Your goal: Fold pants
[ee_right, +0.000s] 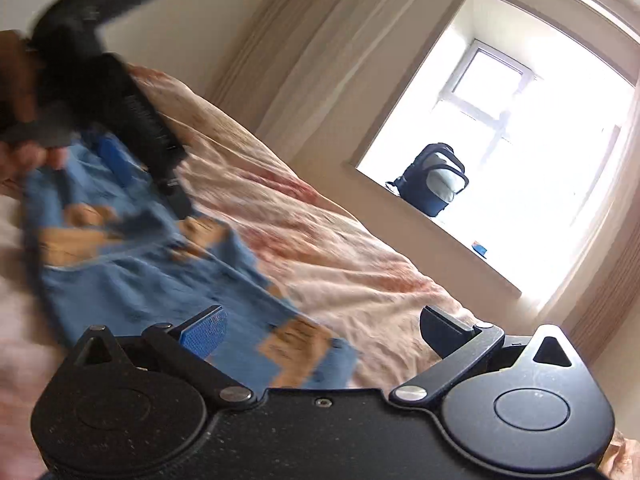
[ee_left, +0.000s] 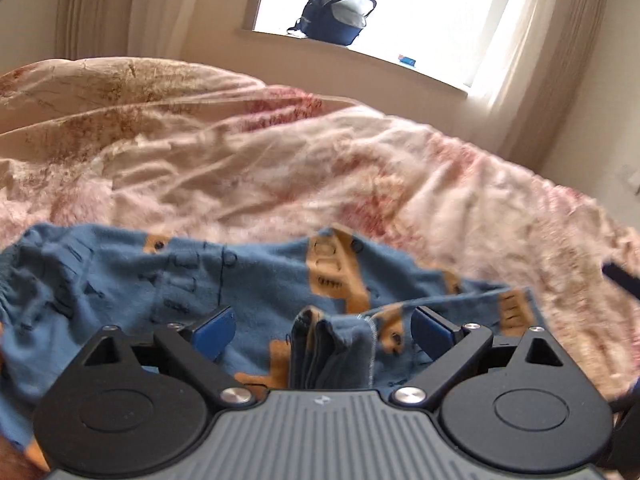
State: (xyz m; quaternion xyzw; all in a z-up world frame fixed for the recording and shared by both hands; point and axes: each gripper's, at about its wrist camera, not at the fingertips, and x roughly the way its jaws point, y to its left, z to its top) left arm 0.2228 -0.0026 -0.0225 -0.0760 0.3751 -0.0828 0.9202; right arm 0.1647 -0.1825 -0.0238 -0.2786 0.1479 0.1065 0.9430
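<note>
The blue pants (ee_left: 120,280) with tan vehicle prints lie spread on a bed. In the left wrist view my left gripper (ee_left: 324,330) is open, its blue pads apart on either side of a bunched fold of the pants (ee_left: 332,352), not closed on it. In the right wrist view my right gripper (ee_right: 332,330) is open and empty, tilted, just above the near edge of the pants (ee_right: 160,280). The left gripper (ee_right: 120,152) and the hand holding it show blurred at the upper left, over the far end of the pants.
The bed is covered by a rumpled cream and pink floral quilt (ee_left: 280,160). Beyond it is a window sill with a dark blue backpack (ee_left: 336,10), also in the right wrist view (ee_right: 436,180). Beige curtains (ee_right: 320,40) hang beside the window.
</note>
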